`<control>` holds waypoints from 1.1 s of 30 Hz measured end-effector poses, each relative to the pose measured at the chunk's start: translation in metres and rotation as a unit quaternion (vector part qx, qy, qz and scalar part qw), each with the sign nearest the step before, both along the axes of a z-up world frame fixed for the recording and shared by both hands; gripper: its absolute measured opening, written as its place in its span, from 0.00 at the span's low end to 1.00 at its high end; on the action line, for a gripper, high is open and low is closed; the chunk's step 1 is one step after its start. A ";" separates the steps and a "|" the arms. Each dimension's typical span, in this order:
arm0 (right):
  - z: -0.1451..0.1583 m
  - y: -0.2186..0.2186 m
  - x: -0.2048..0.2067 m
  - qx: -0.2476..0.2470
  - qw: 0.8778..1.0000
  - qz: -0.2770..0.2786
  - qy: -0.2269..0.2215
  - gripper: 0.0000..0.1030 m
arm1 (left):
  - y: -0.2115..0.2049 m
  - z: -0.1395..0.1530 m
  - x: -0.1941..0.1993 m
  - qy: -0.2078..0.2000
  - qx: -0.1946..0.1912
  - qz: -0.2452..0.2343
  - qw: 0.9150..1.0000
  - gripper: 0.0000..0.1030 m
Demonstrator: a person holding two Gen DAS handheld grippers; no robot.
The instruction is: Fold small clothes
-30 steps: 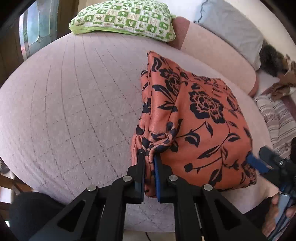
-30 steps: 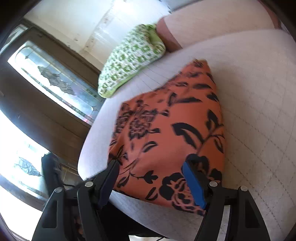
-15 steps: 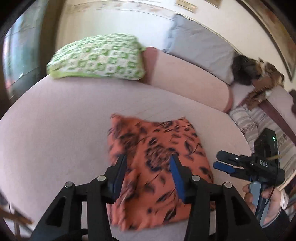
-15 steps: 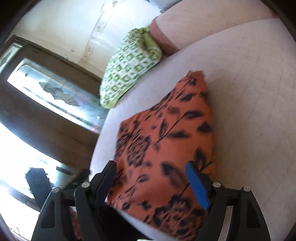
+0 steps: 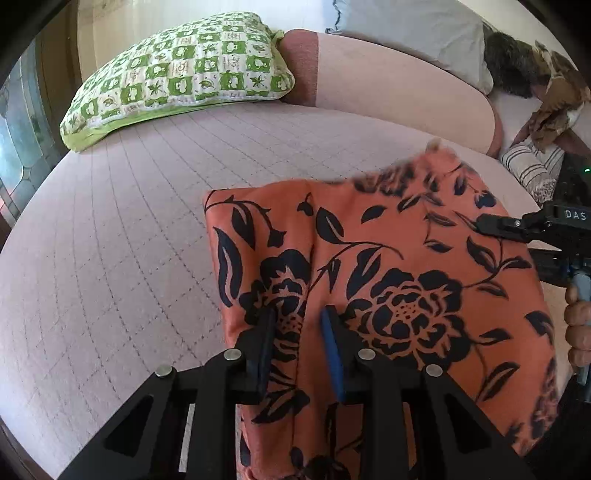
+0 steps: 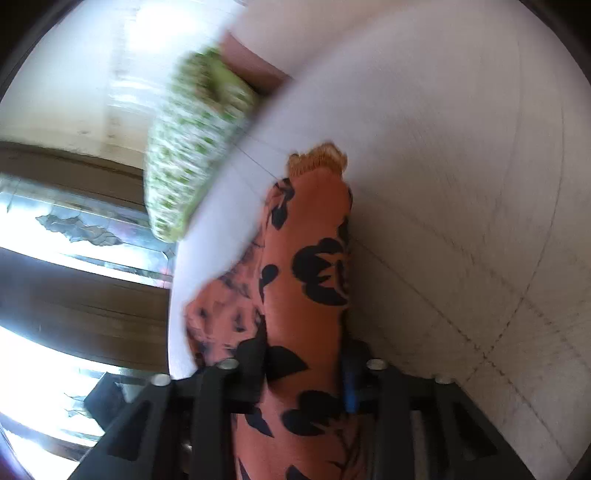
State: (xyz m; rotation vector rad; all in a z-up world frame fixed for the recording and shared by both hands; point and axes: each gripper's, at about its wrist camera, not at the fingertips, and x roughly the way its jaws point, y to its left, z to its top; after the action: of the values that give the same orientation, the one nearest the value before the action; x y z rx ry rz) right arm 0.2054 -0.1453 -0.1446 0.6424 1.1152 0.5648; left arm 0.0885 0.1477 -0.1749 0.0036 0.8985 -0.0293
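An orange cloth with black flowers [image 5: 388, 288] lies on the pale quilted bed [image 5: 129, 240]. My left gripper [image 5: 297, 325] is over its near left part, jaws partly apart with a ridge of the cloth between them. In the right wrist view my right gripper [image 6: 306, 358] has a thick fold of the same cloth [image 6: 306, 266] between its jaws, which press on both sides of it. That view is blurred. The right gripper also shows in the left wrist view [image 5: 517, 225] at the cloth's right edge.
A green and white checked pillow [image 5: 184, 70] lies at the bed's far left. A pink bolster [image 5: 388, 85] and a grey pillow [image 5: 406, 29] run along the back. Striped cloth [image 5: 532, 170] and brown things [image 5: 554, 103] lie at the far right. A window [image 6: 74, 229] is left.
The left gripper let go of the bunched cloth, opened, and now sits low over the cloth with narrower jaws. The right gripper closed from wide open onto a fold of cloth.
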 end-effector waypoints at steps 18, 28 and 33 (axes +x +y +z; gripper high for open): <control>-0.026 -0.014 -0.082 0.057 0.997 -0.003 0.056 0.73 | -0.009 0.043 -0.046 -0.051 -0.032 -0.003 0.998 0.52; -0.016 -0.010 -0.095 -0.001 1.000 -0.008 0.029 0.54 | 0.011 -0.010 -0.047 0.023 -0.040 0.038 0.998 0.59; 0.007 -0.031 -0.118 0.017 0.999 -0.035 0.005 0.70 | 0.010 -0.010 -0.047 0.022 -0.048 0.039 0.998 0.59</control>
State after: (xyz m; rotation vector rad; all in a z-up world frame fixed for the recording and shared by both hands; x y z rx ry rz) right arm 0.0869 -0.1764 -0.1379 0.7120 1.0904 0.5215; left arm 0.0413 0.1578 -0.1854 -0.1227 0.9407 0.0001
